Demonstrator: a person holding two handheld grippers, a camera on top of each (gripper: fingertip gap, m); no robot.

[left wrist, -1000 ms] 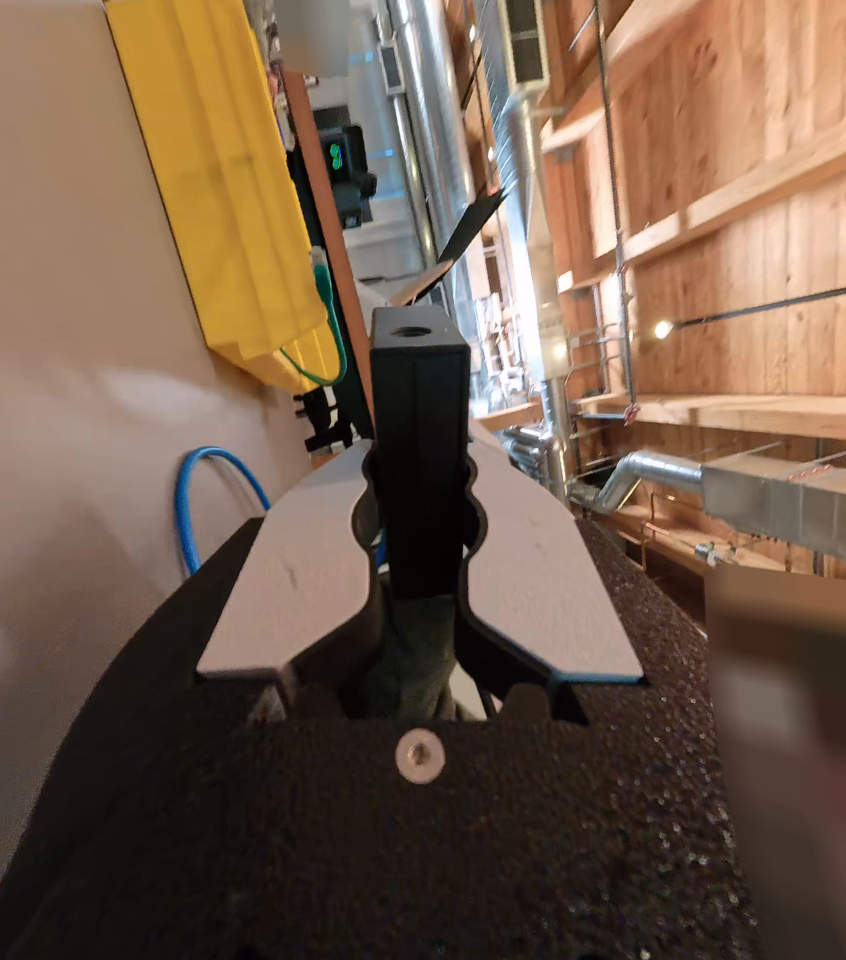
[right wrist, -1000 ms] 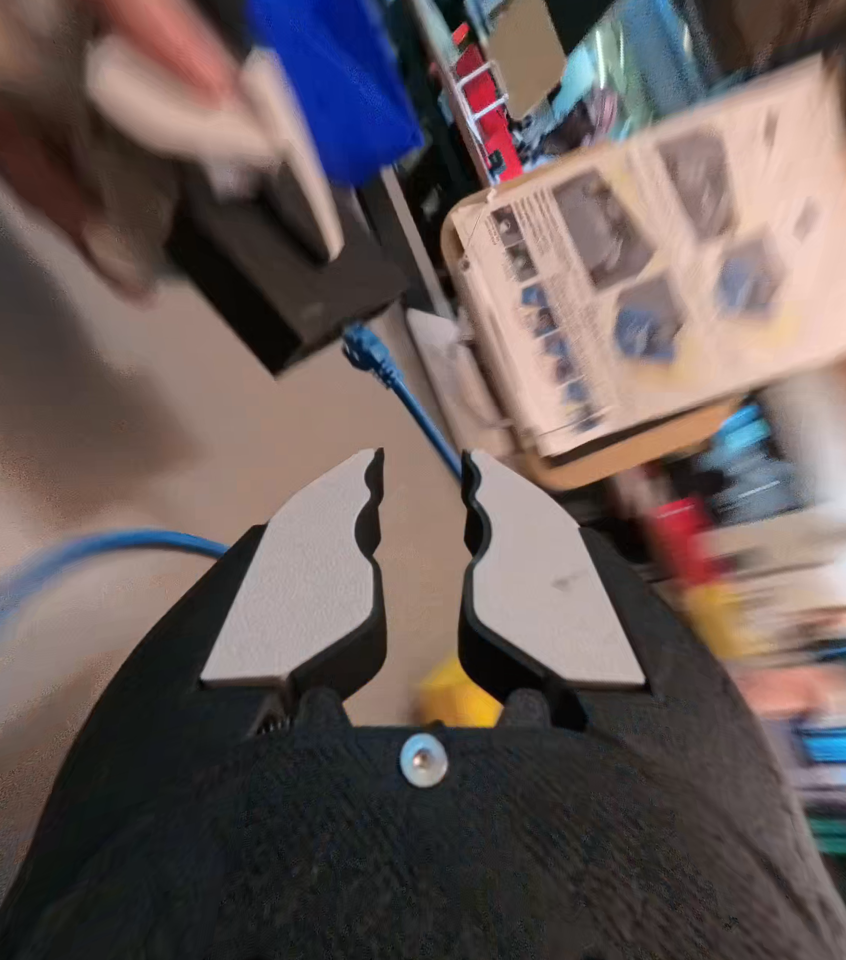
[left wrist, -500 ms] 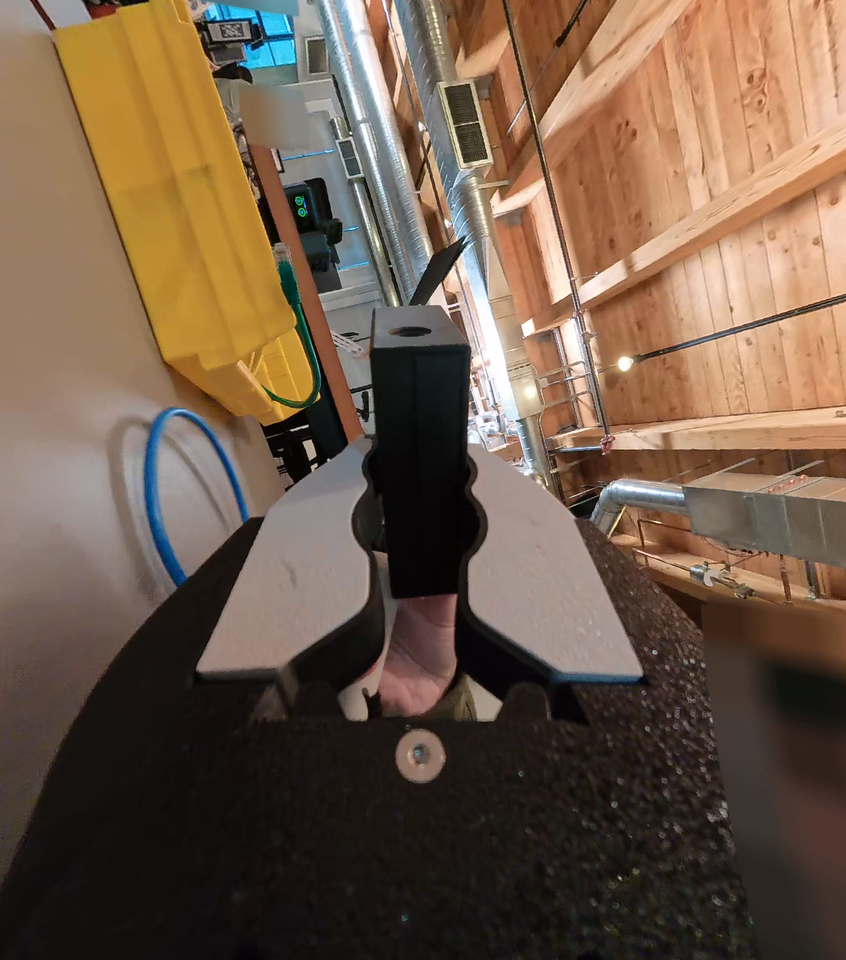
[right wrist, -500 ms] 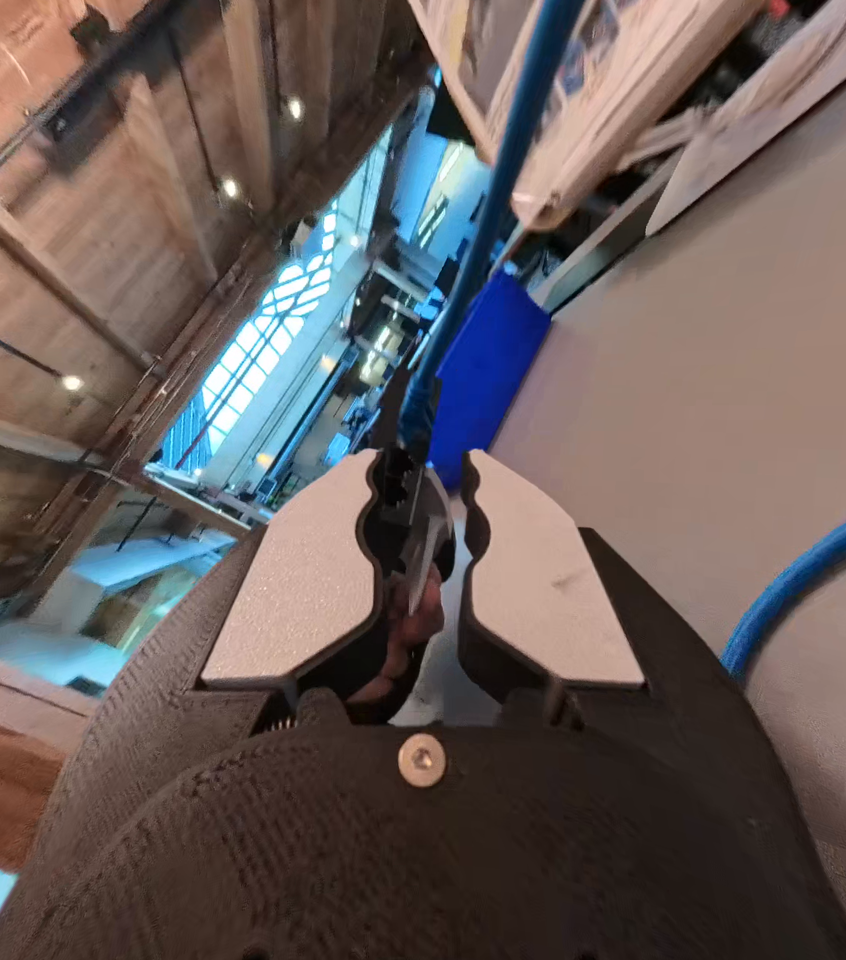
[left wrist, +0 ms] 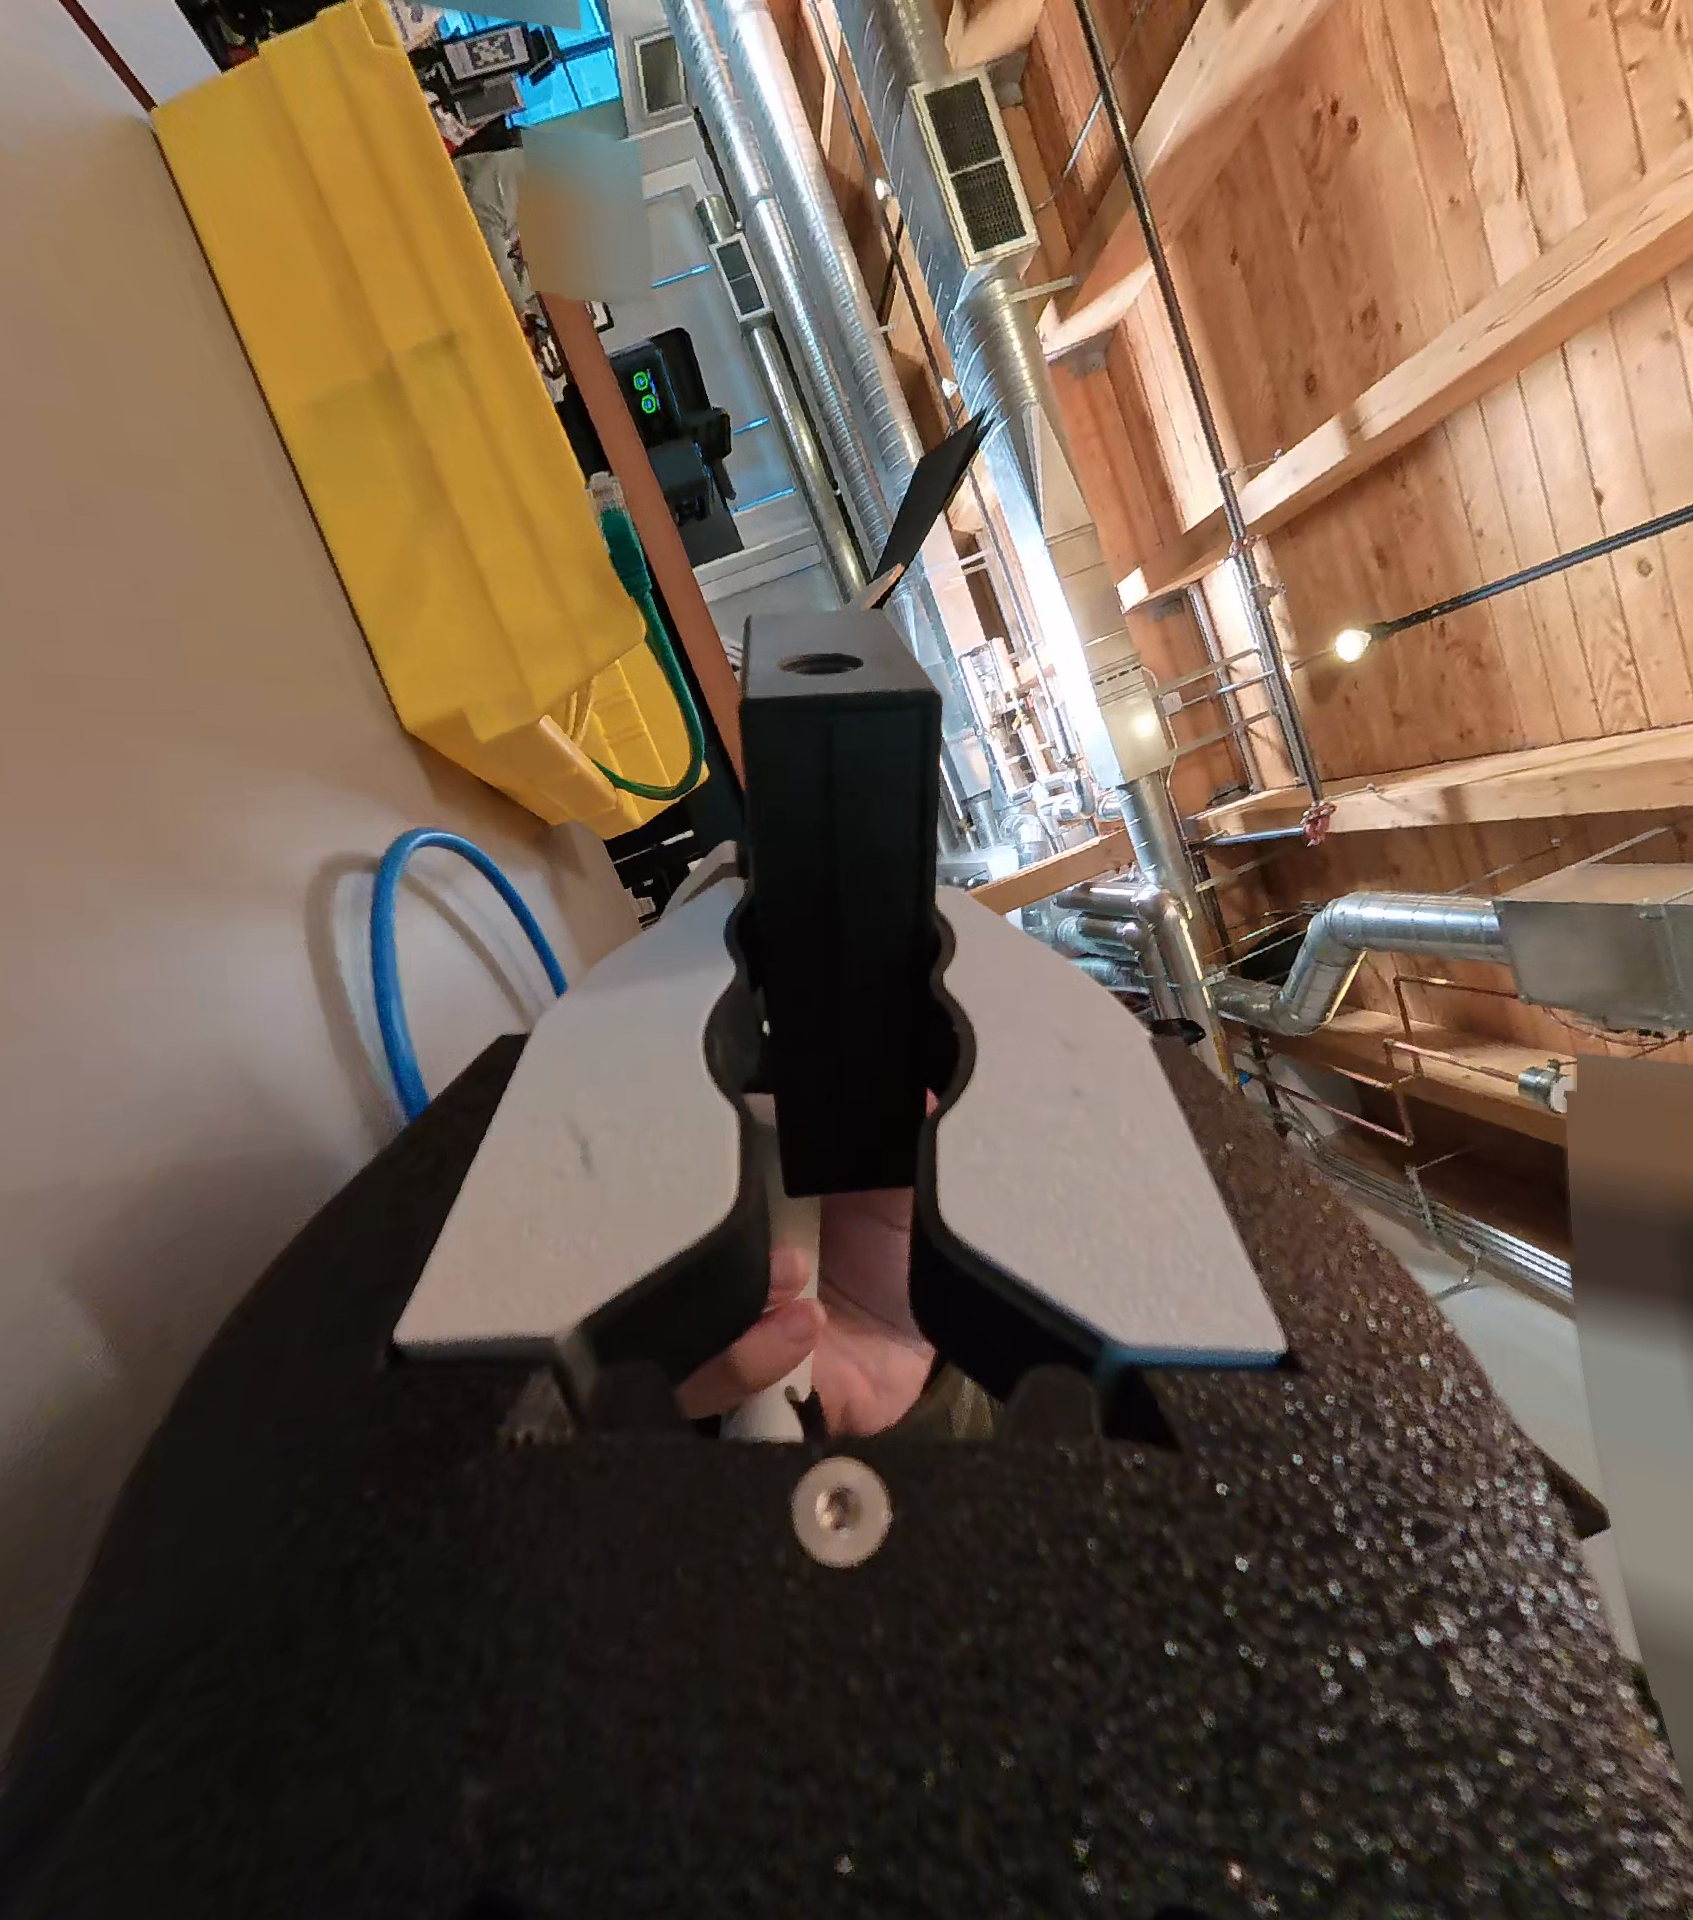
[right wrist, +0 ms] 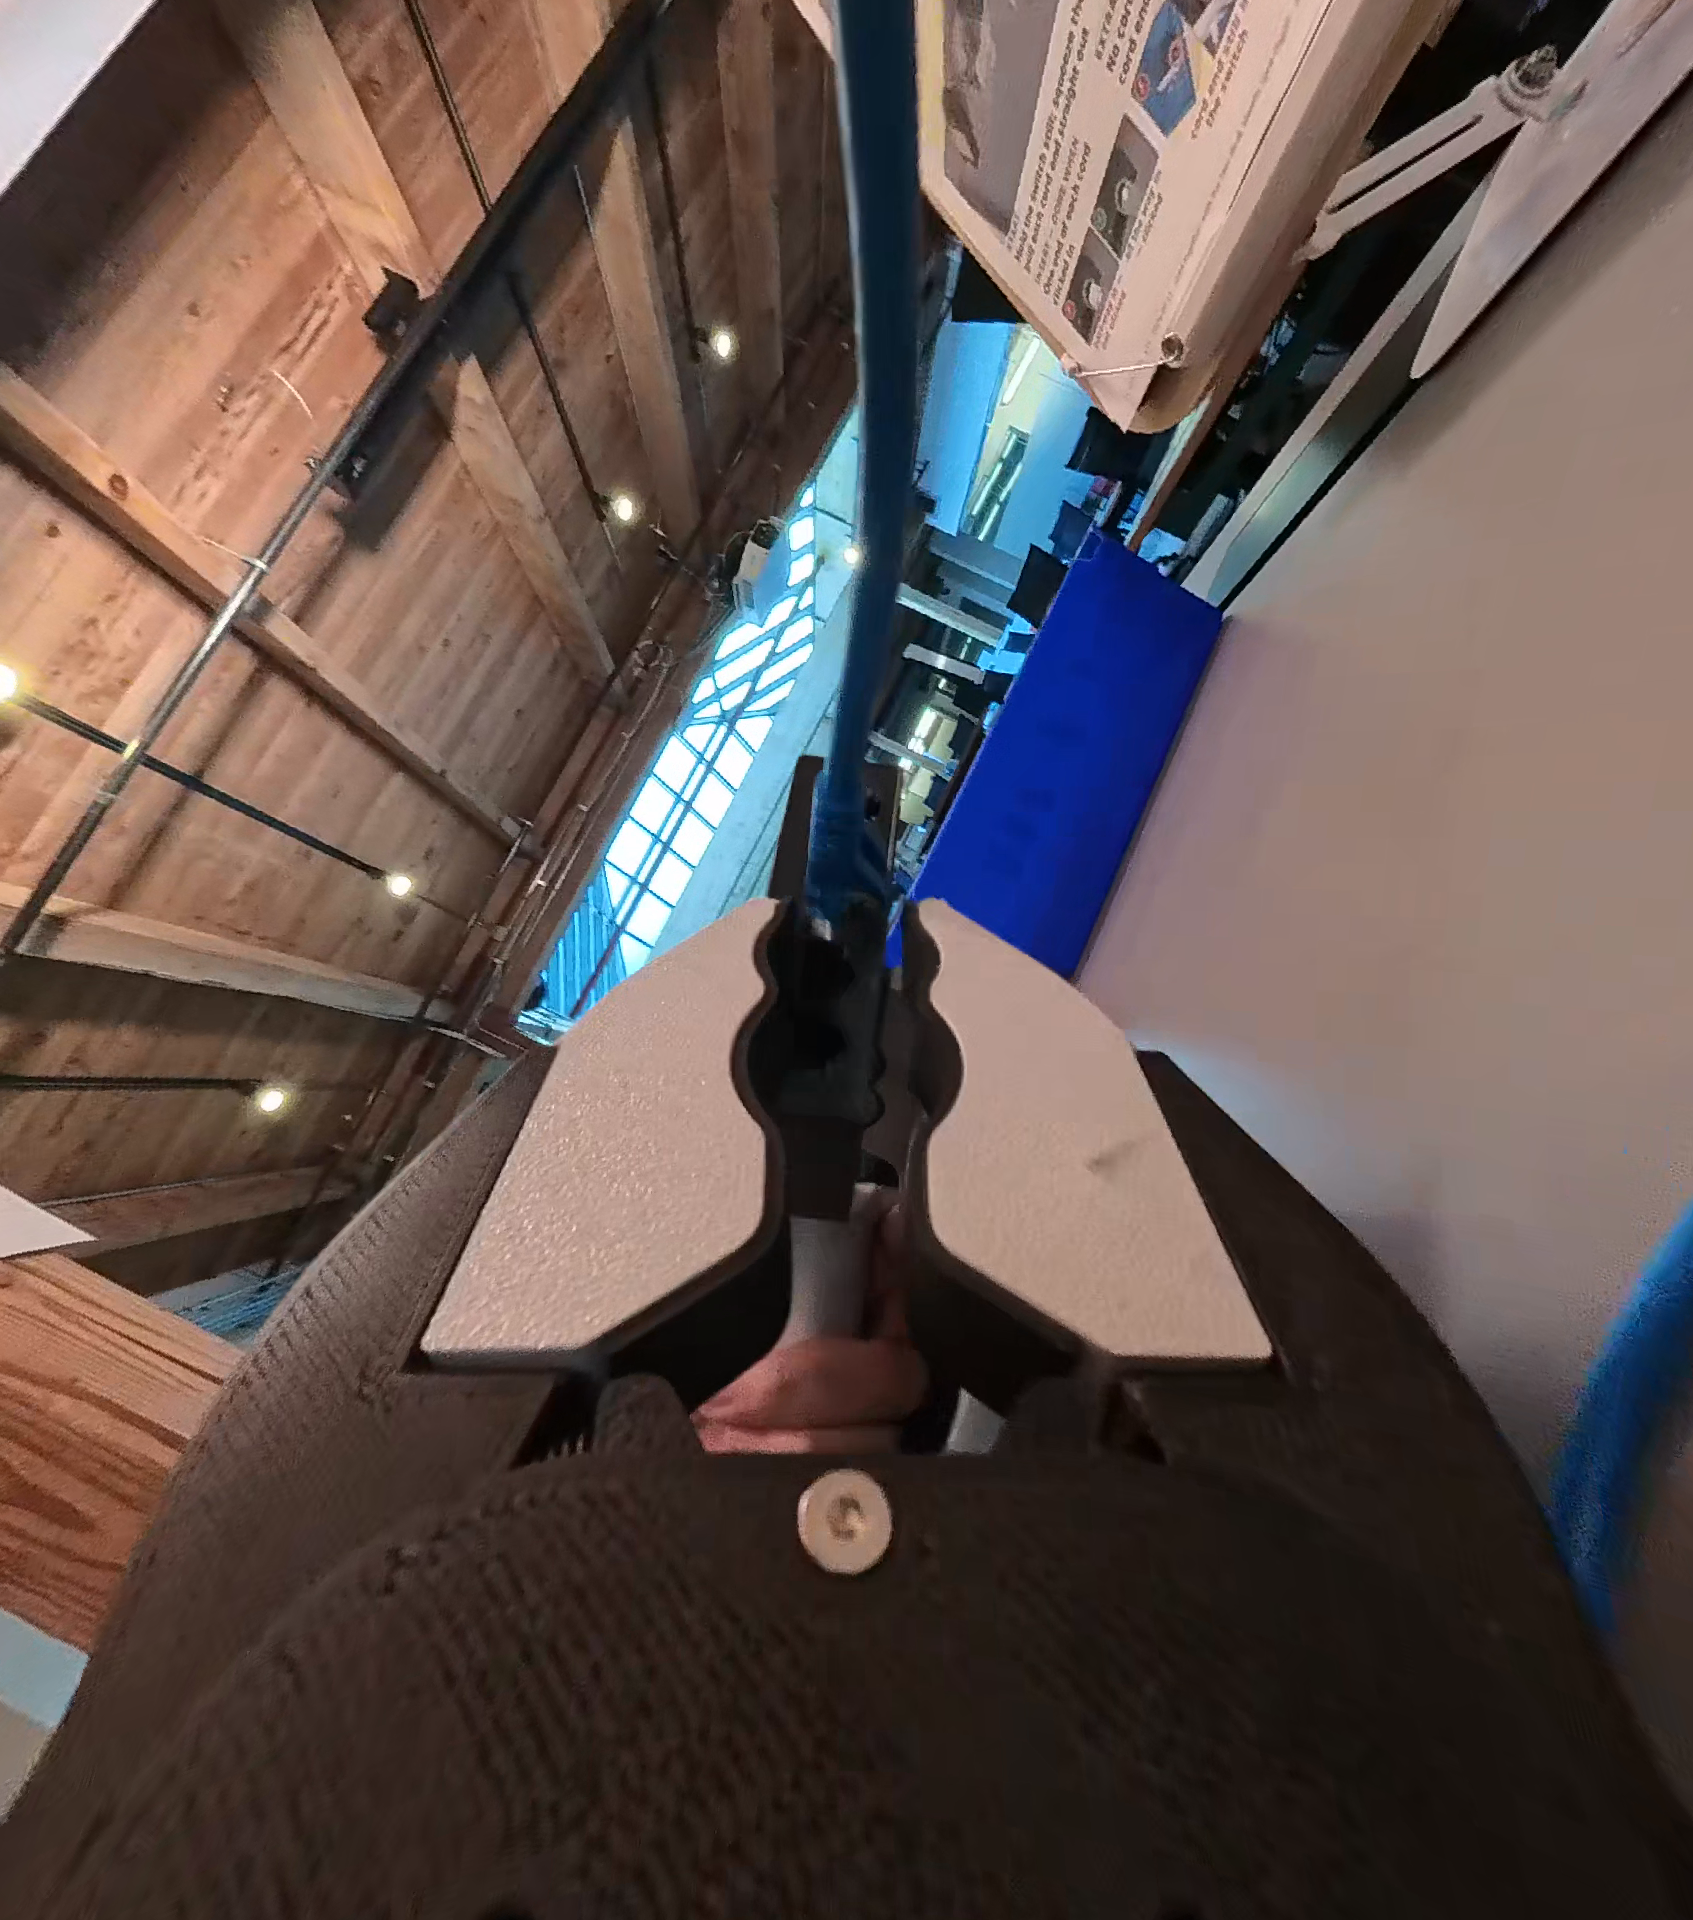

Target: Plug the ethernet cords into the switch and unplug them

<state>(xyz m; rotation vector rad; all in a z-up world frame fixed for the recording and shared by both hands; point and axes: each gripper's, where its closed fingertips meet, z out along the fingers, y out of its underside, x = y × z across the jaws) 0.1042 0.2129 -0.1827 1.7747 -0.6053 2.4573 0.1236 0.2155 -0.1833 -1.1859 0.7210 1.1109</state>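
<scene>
Left gripper (left wrist: 837,997) clamps the black switch (left wrist: 837,914), long axis pointing to 12 o'clock. Right gripper (right wrist: 837,977) pinches the blue cord (right wrist: 873,499) at its plug (right wrist: 847,873), cable trailing off to 12 o'clock. Whether that plug is seated in a port, I can't tell.

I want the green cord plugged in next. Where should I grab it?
Grip the green ethernet cord by the moulded boot just behind its clear plug, coming from the side. The plug stands up free beside the yellow plastic bin, while the cable's slack loops behind.
</scene>
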